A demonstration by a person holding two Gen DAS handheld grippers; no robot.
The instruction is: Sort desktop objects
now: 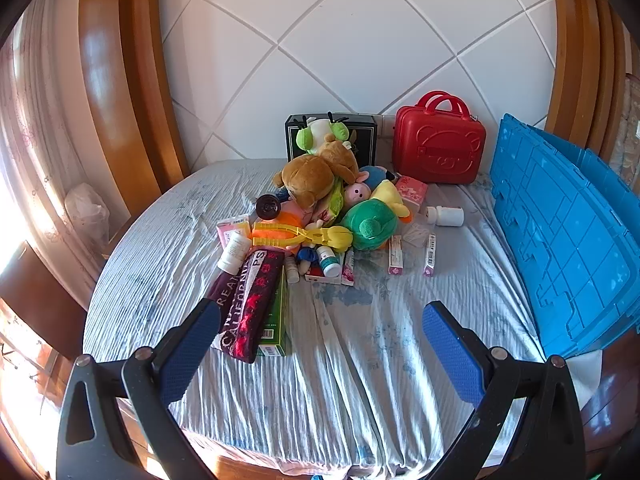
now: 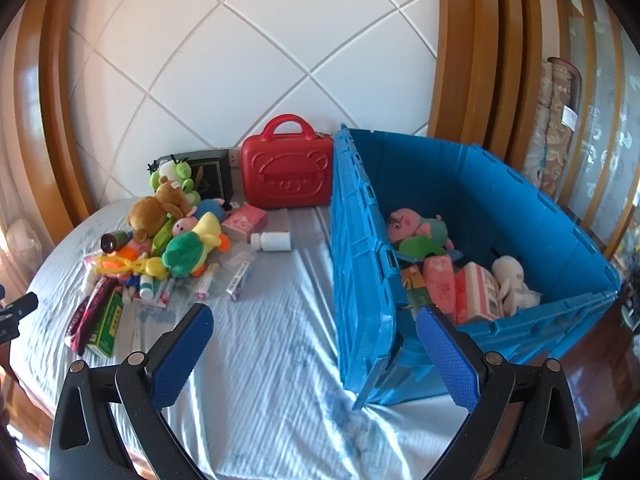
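A heap of plush toys, medicine boxes and bottles lies on the cloth-covered table: a brown plush bear (image 1: 310, 178), a green plush (image 1: 370, 224), a yellow plastic clip toy (image 1: 304, 236), a white bottle (image 1: 446, 216) and a dark red pouch (image 1: 252, 300) on a green box (image 1: 278, 320). My left gripper (image 1: 320, 348) is open and empty, low in front of the heap. My right gripper (image 2: 316, 354) is open and empty, before the near left corner of the blue crate (image 2: 560, 308), which holds plush toys (image 2: 416, 232) and packets (image 2: 476, 292).
A red carry case (image 1: 438, 148) and a black box (image 1: 360, 136) stand against the tiled wall. The crate's blue lid (image 1: 560, 240) hangs open toward the heap. Wooden frames flank the table. The table's near edge is just under the grippers.
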